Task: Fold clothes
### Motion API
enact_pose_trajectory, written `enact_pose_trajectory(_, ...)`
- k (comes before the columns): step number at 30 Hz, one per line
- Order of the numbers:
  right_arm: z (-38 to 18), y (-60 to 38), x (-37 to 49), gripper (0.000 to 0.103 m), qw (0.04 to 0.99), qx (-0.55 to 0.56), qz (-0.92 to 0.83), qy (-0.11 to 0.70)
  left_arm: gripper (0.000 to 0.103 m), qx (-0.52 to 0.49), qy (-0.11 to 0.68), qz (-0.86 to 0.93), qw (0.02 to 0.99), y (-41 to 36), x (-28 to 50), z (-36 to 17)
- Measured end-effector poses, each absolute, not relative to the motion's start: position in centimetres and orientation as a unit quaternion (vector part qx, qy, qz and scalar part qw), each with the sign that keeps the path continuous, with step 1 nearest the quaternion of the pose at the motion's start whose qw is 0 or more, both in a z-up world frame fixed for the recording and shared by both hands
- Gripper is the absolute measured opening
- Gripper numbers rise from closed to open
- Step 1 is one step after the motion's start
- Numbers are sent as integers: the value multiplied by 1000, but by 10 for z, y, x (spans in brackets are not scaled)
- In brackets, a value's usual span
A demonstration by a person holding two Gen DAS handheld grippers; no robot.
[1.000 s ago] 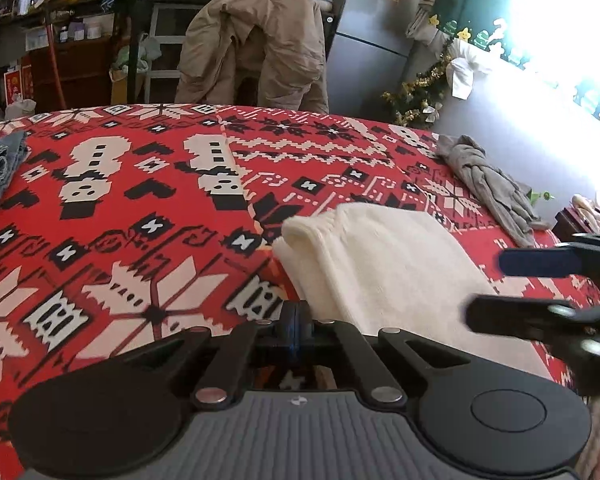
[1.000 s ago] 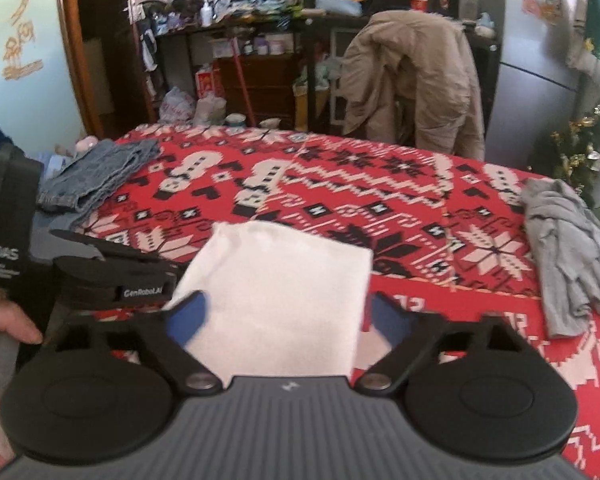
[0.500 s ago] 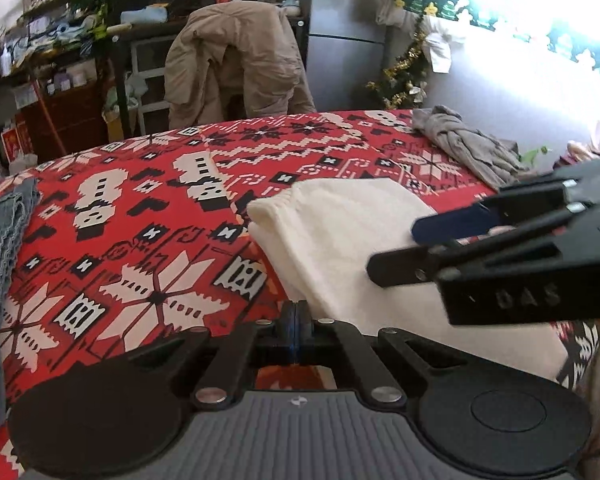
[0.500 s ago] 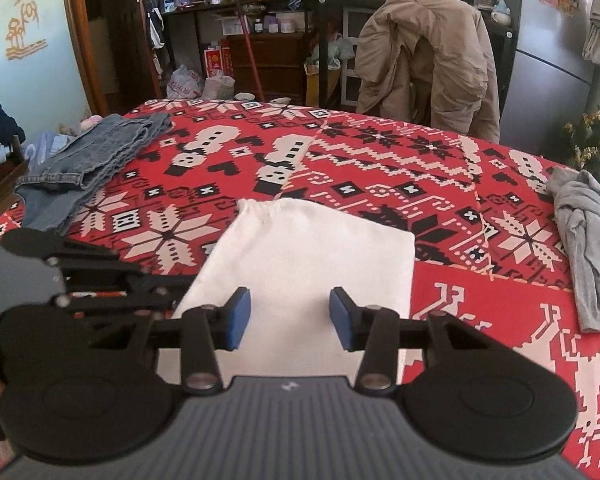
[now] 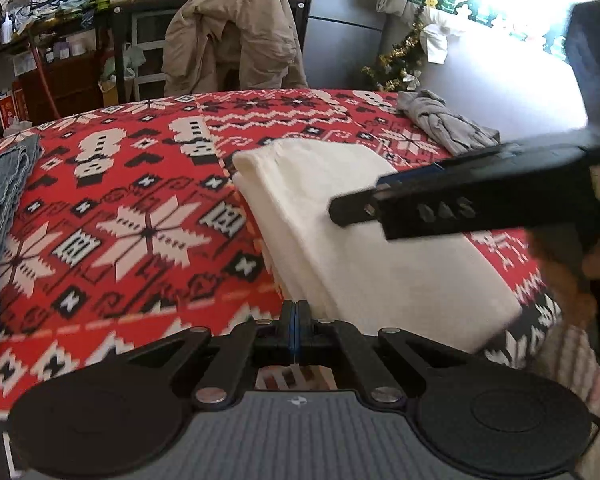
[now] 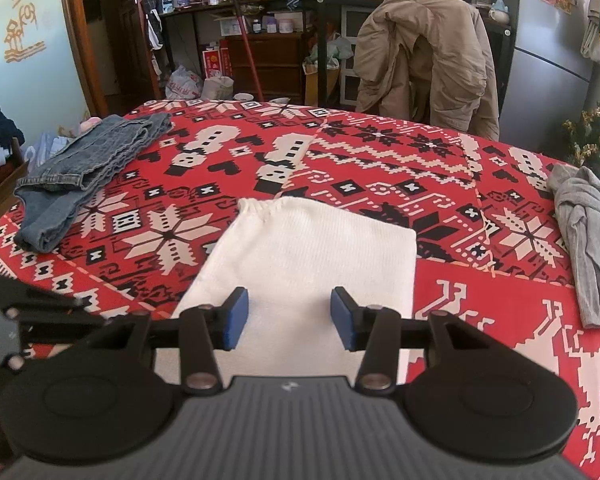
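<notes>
White garment on the red patterned cloth, already a neat layered rectangle with stacked edges along its left side. Right gripper spread wide, empty, just above the near end; left gripper pinched shut on nothing, at the near-left corner. Jeans loosely folded far left, grey garment crumpled far right, likely left to fold.
</notes>
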State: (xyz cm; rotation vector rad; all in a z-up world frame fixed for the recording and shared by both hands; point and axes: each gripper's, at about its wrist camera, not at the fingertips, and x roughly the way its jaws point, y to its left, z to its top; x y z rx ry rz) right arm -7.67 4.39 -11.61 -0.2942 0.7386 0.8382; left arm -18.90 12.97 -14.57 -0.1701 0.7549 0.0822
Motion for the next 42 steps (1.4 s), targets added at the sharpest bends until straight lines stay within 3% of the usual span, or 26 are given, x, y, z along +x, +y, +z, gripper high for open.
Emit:
enact_pose_trajectory(15, -116, 44, -80, 51, 837, -140, 396, 350, 0, -43, 389, 11, 920, 98, -235, -133)
enact_pose_trajectory(18, -114, 42, -80, 51, 837, -138, 397, 351, 6, -68, 389, 18, 918, 106, -244, -130)
enact_pose_trajectory(22, -107, 38, -83, 51, 839, -132, 400, 345, 7, -111, 381, 46, 917, 123, -256, -124)
enact_pose_trajectory(32, -97, 33, -77, 51, 839, -120, 402, 346, 6, -246, 322, 62, 912, 199, -173, -135)
enact_pose_trajectory(42, -103, 49, -62, 51, 836, -137, 396, 354, 1, -305, 312, 42, 899, 227, -113, -163)
